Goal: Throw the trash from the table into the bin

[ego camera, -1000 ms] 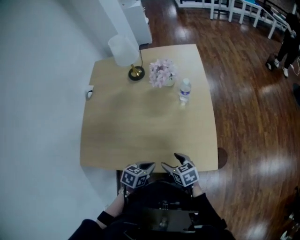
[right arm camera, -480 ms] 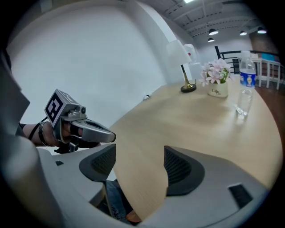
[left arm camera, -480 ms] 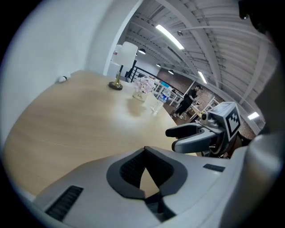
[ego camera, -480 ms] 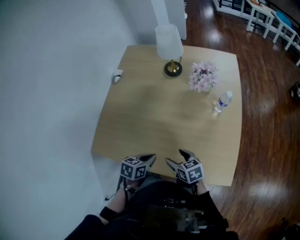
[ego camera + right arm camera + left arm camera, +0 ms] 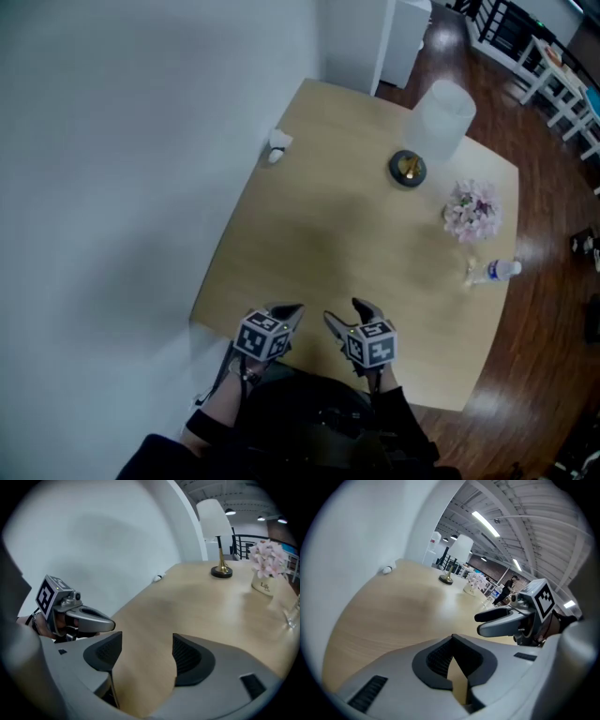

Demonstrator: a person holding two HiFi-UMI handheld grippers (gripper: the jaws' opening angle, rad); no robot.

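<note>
**Two tools at the near edge, trash still far off**

Both tools hover over the near edge of the worktop, and neither holds anything. The left tool has its jaws drawn together, tips meeting with only a thin wedge of gap behind them. The right tool stands wide apart, with bare wood showing between its pads.

The likeliest trash is a small white scrap at the far-left edge of the worktop, just beside the wall. A clear bottle near the right edge may count too; whether it stands or lies I cannot tell. No bin is in view.

To do the pick-up well:

- Send the left tool for the scrap, since it is on that side, and open it before it arrives.
- Come in from the worktop side, not along the wall, so the jaws have room to straddle the scrap.
- Close low on the scrap; it looks light and crumpled and could skid off the edge if nudged.
- Keep the right tool clear of the lamp and the flowers if it goes for the bottle.
</note>
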